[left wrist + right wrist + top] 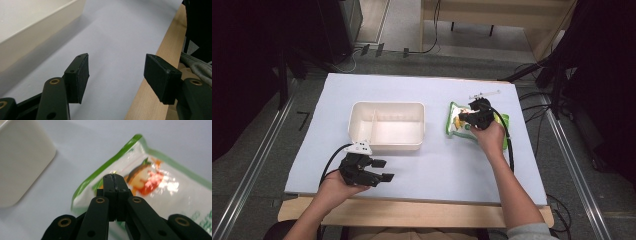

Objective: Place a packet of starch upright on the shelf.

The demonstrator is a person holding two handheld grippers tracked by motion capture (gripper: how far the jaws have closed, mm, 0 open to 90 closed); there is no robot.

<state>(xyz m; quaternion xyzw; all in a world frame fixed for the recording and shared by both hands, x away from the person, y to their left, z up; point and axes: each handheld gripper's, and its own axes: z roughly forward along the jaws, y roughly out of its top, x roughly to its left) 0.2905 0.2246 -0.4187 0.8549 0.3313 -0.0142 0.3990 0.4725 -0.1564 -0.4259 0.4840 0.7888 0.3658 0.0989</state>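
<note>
The bench (422,170), covered in a pale sheet, is carrying two things: a white divided tray (387,126) sitting near the middle, and a clear packet (452,122) with green edges lying toward the right edge, well apart from the tray's right wall. The packet is lying flat, its long axis running roughly from the near edge toward the far edge, tilted a little.

The right gripper (463,117) is sitting right over the packet, so the right hand is far nearer to it than the left. In the right gripper view its jaws are pressing together with no gap, their tips resting against the packet's (160,182) film near its green-edged side; whether a fold of film is pinched between them I cannot tell. The tray is lying to the left of this gripper.

The left gripper (383,170) is idling near the bench's near edge, in front of the tray's left corner, jaws standing wide apart with nothing between them.

The packet is showing an orange and red picture; no writing is legible.
</note>
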